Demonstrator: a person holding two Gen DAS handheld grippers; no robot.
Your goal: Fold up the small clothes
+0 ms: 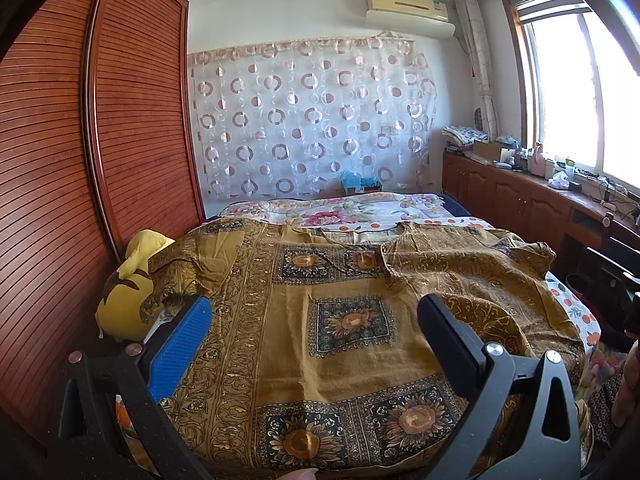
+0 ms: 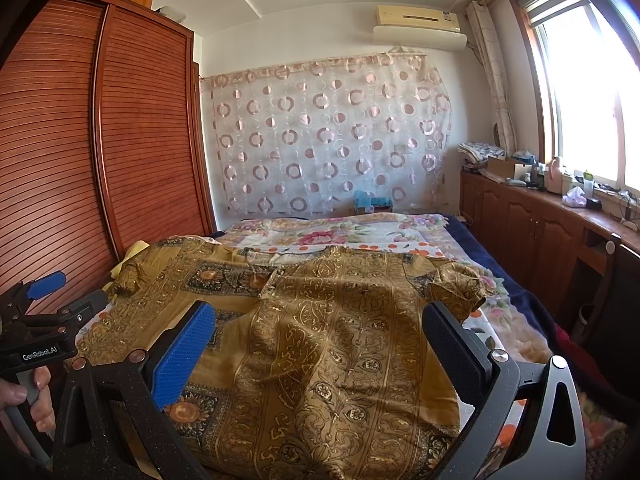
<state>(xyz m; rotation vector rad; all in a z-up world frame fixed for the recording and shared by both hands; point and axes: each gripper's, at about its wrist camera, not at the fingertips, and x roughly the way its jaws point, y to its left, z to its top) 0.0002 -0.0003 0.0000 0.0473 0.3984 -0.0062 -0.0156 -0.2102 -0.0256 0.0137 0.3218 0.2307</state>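
Note:
A mustard-gold patterned shirt (image 1: 344, 280) with dark sunflower squares lies spread on the bed, its right side folded over toward the middle. In the right wrist view the folded part of the shirt (image 2: 344, 320) fills the centre. My left gripper (image 1: 316, 316) hovers open above the shirt's lower middle, nothing between its fingers. My right gripper (image 2: 320, 328) is open too, above the folded right half. The left gripper (image 2: 44, 312) also shows at the left edge of the right wrist view, held by a hand (image 2: 28, 396).
A yellow plush toy (image 1: 128, 296) lies at the bed's left edge against the louvred wooden wardrobe (image 1: 80, 140). A floral quilt (image 1: 344, 208) covers the far bed. A wooden cabinet (image 2: 540, 220) with clutter runs under the window on the right.

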